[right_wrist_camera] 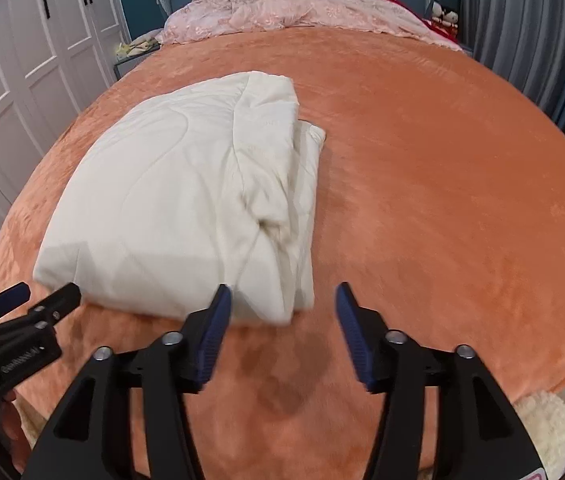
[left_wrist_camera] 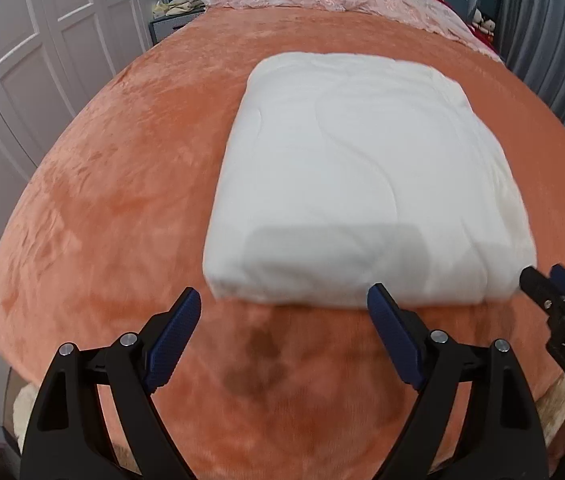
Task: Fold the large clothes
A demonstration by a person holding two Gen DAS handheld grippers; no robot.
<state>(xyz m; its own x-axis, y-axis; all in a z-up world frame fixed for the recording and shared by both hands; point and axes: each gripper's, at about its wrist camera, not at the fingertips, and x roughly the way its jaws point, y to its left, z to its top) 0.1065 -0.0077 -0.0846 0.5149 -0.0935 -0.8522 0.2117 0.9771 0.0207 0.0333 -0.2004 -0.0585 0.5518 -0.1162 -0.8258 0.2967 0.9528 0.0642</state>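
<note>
The left gripper (left_wrist_camera: 284, 312) is standing wide open, holding nothing. The right gripper (right_wrist_camera: 282, 308) is standing open and empty too. The folded white quilt (left_wrist_camera: 362, 176) is lying just ahead of both, on the orange bed cover (left_wrist_camera: 122, 200).

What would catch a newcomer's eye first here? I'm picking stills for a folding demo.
The folded white quilt stands out most, a thick pad lying mid-bed on the orange plush bedspread. Next come the two open grippers at the near edge: the left gripper and the right gripper, both clear of the cloth. A crumpled pink cover lies at the headboard.
</note>
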